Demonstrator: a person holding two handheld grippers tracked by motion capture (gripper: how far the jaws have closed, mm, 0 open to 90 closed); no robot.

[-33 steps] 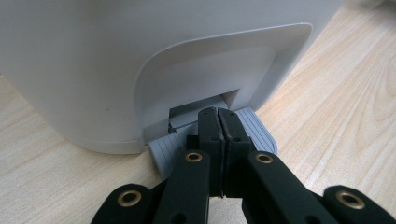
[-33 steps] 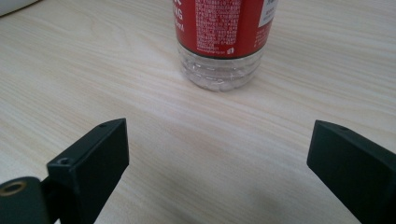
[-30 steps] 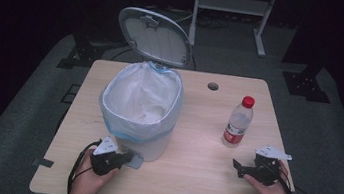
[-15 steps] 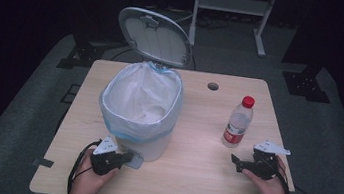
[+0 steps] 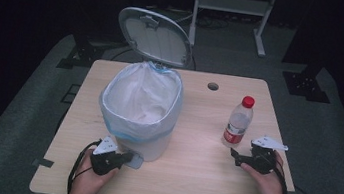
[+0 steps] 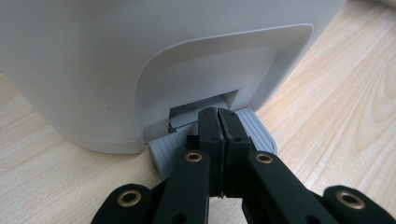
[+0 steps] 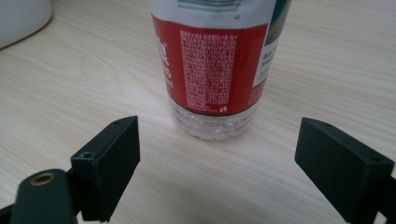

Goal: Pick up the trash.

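A white pedal bin [image 5: 141, 108] lined with a pale bag stands left of centre on the table, its lid [image 5: 155, 37] raised. My left gripper [image 5: 126, 157] is shut, and its joined tips [image 6: 218, 116] rest on the grey ribbed pedal [image 6: 254, 130] at the foot of the bin [image 6: 116, 60]. A clear water bottle [image 5: 237, 123] with a red cap and red label stands upright at the right. My right gripper [image 5: 234, 155] lies just in front of it, open; its jaws have just been closing. In the right gripper view the bottle [image 7: 210, 60] stands just beyond the gripper [image 7: 223, 140], untouched.
The wooden table [image 5: 189, 180] has a round cable hole [image 5: 212, 86] near its far edge. A metal stand [image 5: 232, 4] is on the dark floor behind the table. Bare tabletop lies between the bin and the bottle.
My right hand has shifted a little to the left, toward the bottle. The left gripper, the bin and its raised lid have not moved.
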